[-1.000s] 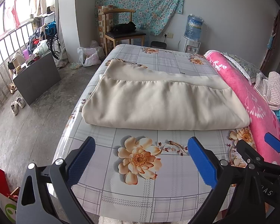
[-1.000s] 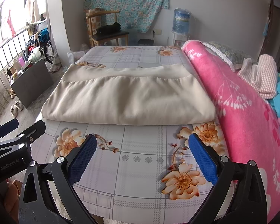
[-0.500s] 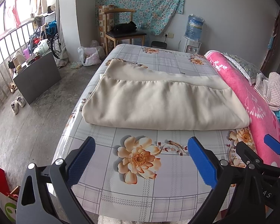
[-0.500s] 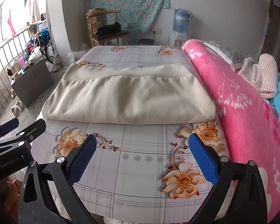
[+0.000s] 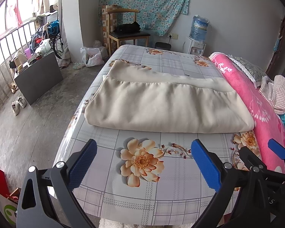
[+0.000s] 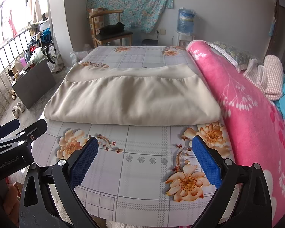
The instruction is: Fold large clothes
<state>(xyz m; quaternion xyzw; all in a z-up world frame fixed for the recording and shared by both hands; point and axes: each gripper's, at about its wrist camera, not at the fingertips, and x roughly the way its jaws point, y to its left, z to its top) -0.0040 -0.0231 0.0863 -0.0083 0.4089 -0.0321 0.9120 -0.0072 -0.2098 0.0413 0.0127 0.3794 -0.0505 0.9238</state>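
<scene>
Beige garment (image 5: 167,106) lies folded across the floral bedsheet (image 5: 142,193), just left of the pink blanket (image 5: 256,102), its far layer sticking out past the top layer's gathered edge. Left gripper (image 5: 142,163) and right gripper (image 6: 144,161) both hover short of the garment's near fold, jaws spread wide, nothing held.

Risks: the fold is thick and rounded, so a pinch at the near edge may catch only the top layer and drag the stack crooked. The garment's right end touches the pink blanket, so a grab there could snag both. The left end sits near the bed edge and could slide off if pulled that way.

The left wrist view shows more floor and a dark cabinet (image 5: 38,76) left of the garment. The right wrist view shows more of the pink blanket, a checked cloth (image 6: 266,76) (possibly a towel) and the left gripper's body.
</scene>
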